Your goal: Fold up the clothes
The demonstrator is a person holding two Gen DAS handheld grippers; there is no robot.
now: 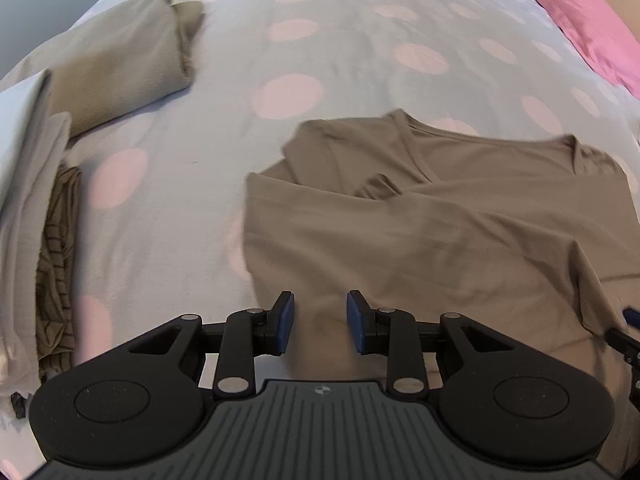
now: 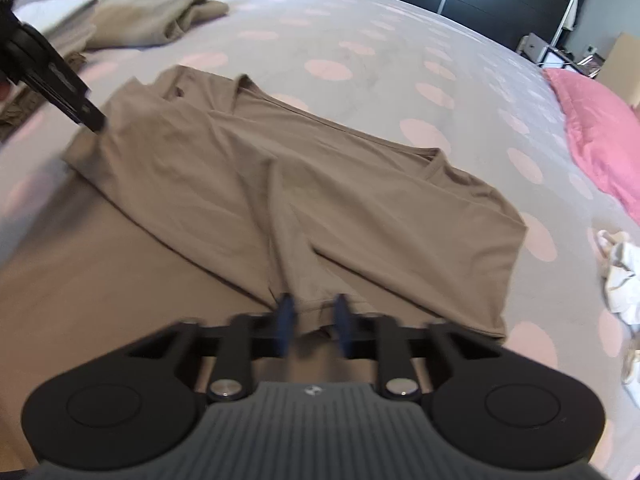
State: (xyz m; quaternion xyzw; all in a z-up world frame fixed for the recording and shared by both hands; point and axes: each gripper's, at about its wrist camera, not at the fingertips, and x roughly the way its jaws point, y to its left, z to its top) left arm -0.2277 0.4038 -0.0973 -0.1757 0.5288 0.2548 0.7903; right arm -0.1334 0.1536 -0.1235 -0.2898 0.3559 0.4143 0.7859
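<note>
Right wrist view blurs parted right gripper (image 2: 311, 322) jaws over shirt (image 2: 304, 184); left gripper (image 1: 320, 322) released.

Black tool (image 1: 320, 322), blue pads (image 1: 285, 322)

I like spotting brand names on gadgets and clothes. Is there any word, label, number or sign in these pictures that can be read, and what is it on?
No readable text anywhere.
Left tongs: a small round emblem on the grey ribbed body, a symbol only, no letters.
Right tongs: the same mark, blurred.
Brown shirt: no label or print shows.
Spotted bedsheet: only pink dots.
Boxes at the far right edge of the right view: too small to read.
</note>
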